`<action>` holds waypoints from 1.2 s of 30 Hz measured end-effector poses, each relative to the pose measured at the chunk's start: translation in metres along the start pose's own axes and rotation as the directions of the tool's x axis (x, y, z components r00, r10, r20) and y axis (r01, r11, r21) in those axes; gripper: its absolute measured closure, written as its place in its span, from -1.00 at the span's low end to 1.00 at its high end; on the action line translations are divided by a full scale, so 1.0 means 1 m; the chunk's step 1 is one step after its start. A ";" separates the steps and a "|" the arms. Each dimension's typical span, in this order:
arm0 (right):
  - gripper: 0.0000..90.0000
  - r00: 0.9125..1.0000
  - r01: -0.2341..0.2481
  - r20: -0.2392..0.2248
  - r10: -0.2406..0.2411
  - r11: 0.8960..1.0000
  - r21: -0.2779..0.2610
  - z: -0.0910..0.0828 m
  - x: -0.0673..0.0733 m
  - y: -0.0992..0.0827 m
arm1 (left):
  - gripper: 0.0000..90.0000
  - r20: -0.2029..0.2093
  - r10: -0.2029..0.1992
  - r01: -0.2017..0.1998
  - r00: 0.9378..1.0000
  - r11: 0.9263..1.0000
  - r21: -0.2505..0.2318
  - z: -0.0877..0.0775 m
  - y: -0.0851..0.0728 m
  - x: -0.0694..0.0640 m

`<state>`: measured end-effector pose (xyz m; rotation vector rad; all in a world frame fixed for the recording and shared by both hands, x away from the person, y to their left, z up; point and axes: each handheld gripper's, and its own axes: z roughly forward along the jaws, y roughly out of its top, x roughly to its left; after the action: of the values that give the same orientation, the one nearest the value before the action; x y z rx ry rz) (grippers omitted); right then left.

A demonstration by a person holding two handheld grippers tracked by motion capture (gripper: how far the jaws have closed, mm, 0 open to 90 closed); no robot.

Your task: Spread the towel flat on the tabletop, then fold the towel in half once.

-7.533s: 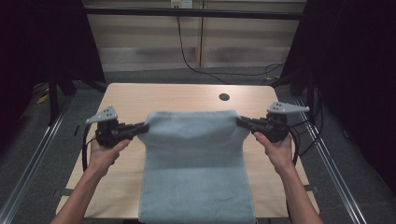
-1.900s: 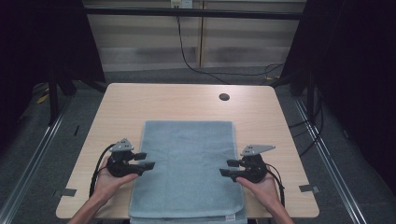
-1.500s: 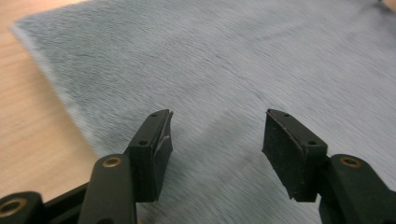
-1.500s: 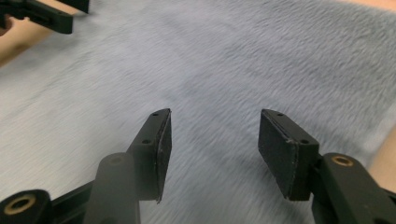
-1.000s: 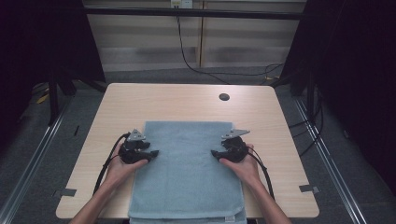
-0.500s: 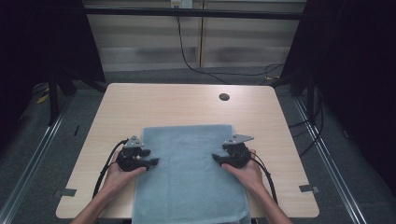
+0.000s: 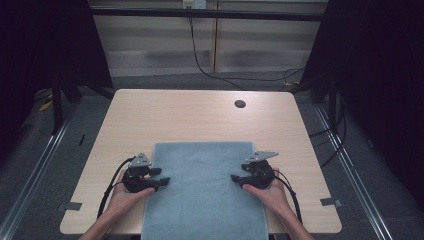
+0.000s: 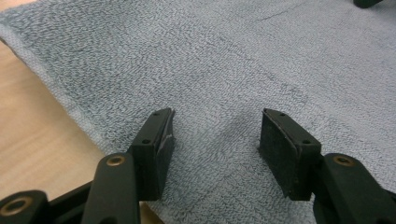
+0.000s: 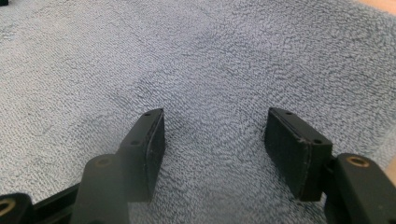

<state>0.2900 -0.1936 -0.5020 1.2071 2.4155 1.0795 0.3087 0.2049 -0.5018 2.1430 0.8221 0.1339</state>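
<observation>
Blue-grey towel (image 7: pixel 205 192) spread flat on the near half of the wooden bench (image 7: pixel 200 115), front edge hanging off the near side. Left gripper (image 7: pixel 162 182) sitting on its left edge, jaws apart, nothing pinched. Right gripper (image 7: pixel 235 178) on the right edge, same deal, wide open over the cloth. Small dark hole (image 7: pixel 240 104) further back.

Site: we judge a lab recording bay | Evidence: black curtains (image 7: pixel 45 45), pale wooden table with cable hole (image 7: pixel 200 117), floor rails (image 7: pixel 37 165), dangling black cable (image 7: pixel 200 55)
</observation>
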 end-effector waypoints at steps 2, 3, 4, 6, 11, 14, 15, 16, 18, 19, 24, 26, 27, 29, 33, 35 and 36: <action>-0.15 1.000 0.000 -0.010 0.000 1.000 0.000 -0.002 0.001 -0.002 | -0.01 0.015 -0.006 0.006 1.000 1.000 0.001 -0.003 -0.003 -0.004; -0.14 1.000 0.002 -0.016 -0.002 1.000 -0.006 -0.004 0.002 -0.004 | -0.01 0.020 -0.004 0.004 1.000 1.000 0.006 -0.004 -0.004 -0.006; -0.15 1.000 0.002 -0.021 -0.002 1.000 -0.002 -0.007 0.005 -0.007 | -0.01 0.025 0.005 -0.005 1.000 1.000 0.015 -0.005 -0.005 -0.008; -0.15 1.000 0.006 -0.022 -0.006 1.000 -0.003 -0.008 0.005 -0.008 | -0.01 0.026 0.011 -0.011 1.000 1.000 0.004 -0.007 -0.008 -0.012; -0.15 1.000 0.008 -0.027 -0.007 1.000 0.003 -0.016 0.013 -0.016 | -0.01 0.058 0.005 -0.006 0.998 1.000 0.012 -0.012 -0.013 -0.017; -0.15 1.000 0.006 -0.028 -0.006 1.000 0.009 -0.019 0.017 -0.019 | -0.01 0.066 0.012 -0.013 0.998 1.000 0.014 -0.014 -0.016 -0.022; -0.15 0.999 0.005 -0.031 -0.005 1.000 0.008 -0.021 0.019 -0.021 | -0.01 0.070 0.010 -0.011 0.998 1.000 0.018 -0.016 -0.017 -0.024; -0.15 0.999 0.004 -0.038 -0.003 1.000 0.009 -0.023 0.021 -0.023 | -0.01 0.075 0.012 -0.013 0.997 1.000 0.018 -0.017 -0.019 -0.025; -0.15 0.999 -0.003 -0.050 0.003 1.000 0.007 -0.027 0.024 -0.027 | -0.01 0.093 -0.001 0.000 0.996 1.000 0.018 -0.020 -0.022 -0.028; -0.15 0.999 -0.015 -0.047 0.015 1.000 0.015 -0.029 0.026 -0.028 | -0.01 0.094 -0.002 0.001 0.996 1.000 0.017 -0.021 -0.023 -0.029; -0.15 0.999 -0.017 -0.046 0.019 0.999 0.033 -0.034 0.037 -0.032 | -0.04 0.117 -0.007 0.003 0.993 0.999 0.036 -0.026 -0.026 -0.033; -0.15 0.998 -0.024 -0.058 0.026 0.998 0.051 -0.037 0.040 -0.032 | -0.05 0.123 -0.019 0.014 0.992 0.999 0.037 -0.026 -0.025 -0.033; -0.15 0.999 -0.018 -0.047 0.021 0.998 0.056 -0.038 0.041 -0.033 | -0.04 0.123 -0.017 0.012 0.992 0.999 0.040 -0.025 -0.025 -0.033; -0.16 0.998 -0.015 -0.052 0.018 0.998 0.058 -0.038 0.041 -0.032 | -0.04 0.118 -0.001 -0.005 0.993 0.999 0.053 -0.025 -0.023 -0.035; -0.17 0.997 -0.024 -0.069 0.027 0.998 0.051 -0.039 0.036 -0.029 | -0.05 0.129 -0.015 0.010 0.992 0.999 0.043 -0.026 -0.021 -0.034; -0.19 0.997 -0.033 -0.071 0.035 0.999 0.022 -0.042 0.031 -0.025 | -0.05 0.120 -0.013 0.008 0.993 0.999 0.042 -0.026 -0.017 -0.031; -0.19 0.997 -0.037 -0.063 0.037 0.999 0.007 -0.044 0.027 -0.022 | -0.05 0.104 -0.013 0.010 0.994 1.000 0.030 -0.027 -0.013 -0.029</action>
<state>0.2379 -0.2047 -0.4835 1.2422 2.4542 1.1385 0.2699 0.2117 -0.4888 2.1528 0.7794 0.0037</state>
